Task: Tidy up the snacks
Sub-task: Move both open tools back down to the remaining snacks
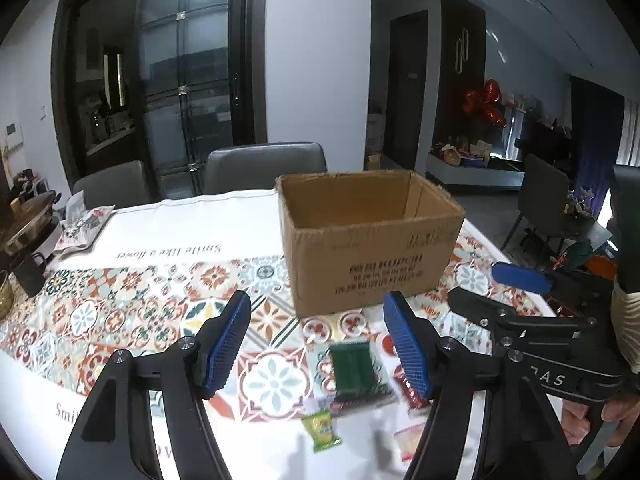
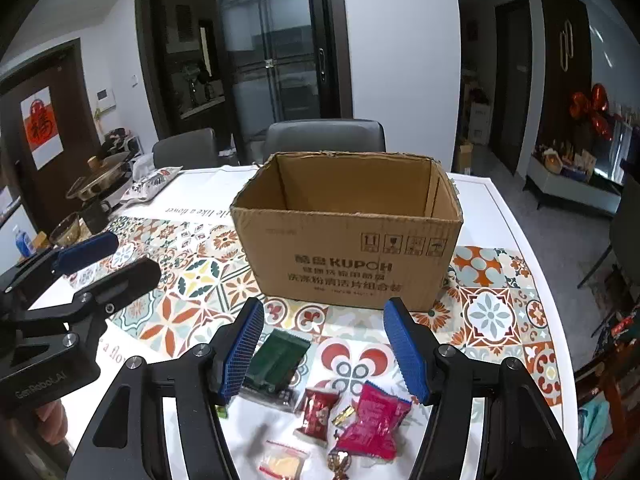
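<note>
An open, empty-looking cardboard box (image 1: 368, 240) (image 2: 348, 240) stands on the patterned tablecloth. Several snacks lie in front of it: a green packet (image 1: 354, 368) (image 2: 280, 360), a dark red packet (image 2: 318, 408), a pink packet (image 2: 374, 420), a clear zip bag (image 2: 282, 460) and a yellow-green candy (image 1: 322, 430). My left gripper (image 1: 318, 346) (image 2: 104, 266) hovers open above the green packet, holding nothing. To its right, my right gripper (image 2: 324, 352) (image 1: 492, 288) hangs open over the red and pink packets, also holding nothing.
Two grey chairs (image 2: 324, 136) stand behind the table. At the far left are a metal pot (image 2: 100, 180), a dark mug (image 2: 94, 214), a glass bowl (image 2: 66, 232) and a patterned tissue pack (image 1: 82, 226). The table's right edge (image 2: 532, 264) curves close by.
</note>
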Tool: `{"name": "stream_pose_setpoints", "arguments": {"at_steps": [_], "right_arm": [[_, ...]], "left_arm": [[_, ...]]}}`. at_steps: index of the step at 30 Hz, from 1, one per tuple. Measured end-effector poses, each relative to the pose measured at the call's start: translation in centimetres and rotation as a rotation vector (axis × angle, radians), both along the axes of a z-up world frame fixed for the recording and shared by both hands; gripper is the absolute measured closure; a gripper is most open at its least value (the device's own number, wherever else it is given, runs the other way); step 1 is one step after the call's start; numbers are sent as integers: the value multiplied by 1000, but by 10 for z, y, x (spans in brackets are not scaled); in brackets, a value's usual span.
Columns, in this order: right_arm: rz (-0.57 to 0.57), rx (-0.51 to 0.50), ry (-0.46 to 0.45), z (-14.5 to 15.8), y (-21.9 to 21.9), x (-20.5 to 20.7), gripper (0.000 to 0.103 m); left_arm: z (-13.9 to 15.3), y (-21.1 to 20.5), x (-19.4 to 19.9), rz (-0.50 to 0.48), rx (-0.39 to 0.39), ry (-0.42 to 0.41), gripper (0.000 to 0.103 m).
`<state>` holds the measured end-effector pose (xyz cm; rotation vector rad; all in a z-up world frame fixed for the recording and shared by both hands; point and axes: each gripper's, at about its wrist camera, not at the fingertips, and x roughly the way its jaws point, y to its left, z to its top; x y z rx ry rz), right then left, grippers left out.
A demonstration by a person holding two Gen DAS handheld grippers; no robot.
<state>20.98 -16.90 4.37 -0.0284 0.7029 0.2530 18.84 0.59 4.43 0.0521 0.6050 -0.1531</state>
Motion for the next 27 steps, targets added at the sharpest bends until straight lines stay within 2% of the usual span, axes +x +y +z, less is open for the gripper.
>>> {"name": "stream_pose_setpoints", "arguments": {"at_steps": [7,19,25,27], "right_arm": [[30,-19,19,-22,6,-20,40],[39,-2,181,-77,8,-25,40],[33,8,253,-101,7,-20,40],[29,11,279,-109,6,-16,44]], "left_arm": [[-28,6,-24,17,11,39,35],[-88,9,-27,23,-57,213,35],[-109,7,-22,19,-64,270,37],[-113,7,-19,14,-70,282,37]]}}
